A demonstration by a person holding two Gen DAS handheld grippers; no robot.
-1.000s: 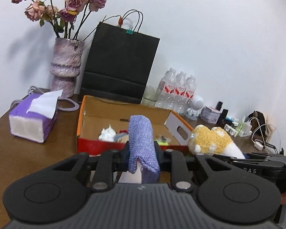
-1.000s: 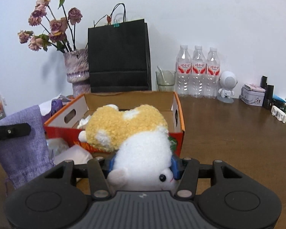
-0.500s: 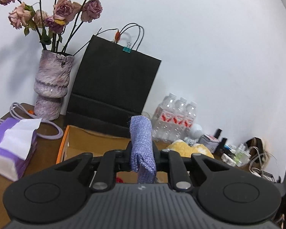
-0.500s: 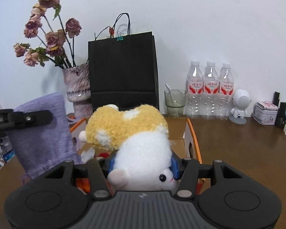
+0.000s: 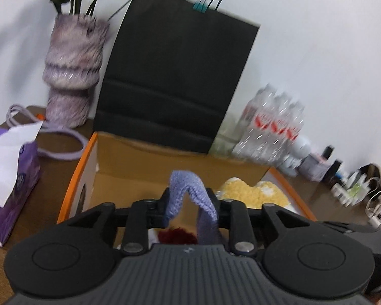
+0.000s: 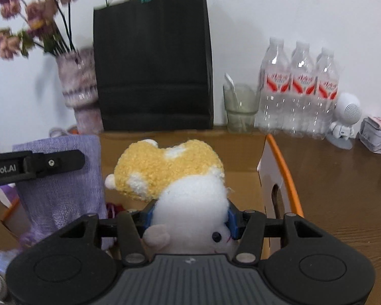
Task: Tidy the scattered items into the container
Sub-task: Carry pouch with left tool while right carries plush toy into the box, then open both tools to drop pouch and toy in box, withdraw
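Over orange-rimmed cardboard box [image 5: 85,152]: left gripper [image 5: 190,204], jaws opening, w/ purple knitted cloth pouch [image 5: 190,190] draped between them; right gripper [image 6: 190,218] pinches yellow-and-white plush toy [image 6: 188,188] above box interior.

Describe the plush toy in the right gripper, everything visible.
The plush toy is a small fuzzy animal with a white body and face, a black bead eye, a pinkish paw, and a curly yellow back with white patches. It looks soft and lies tipped, eye end toward the camera. The right gripper clamps its white body between blue pads, holding it over the open cardboard box. A purple knit cloth hangs close to its left.
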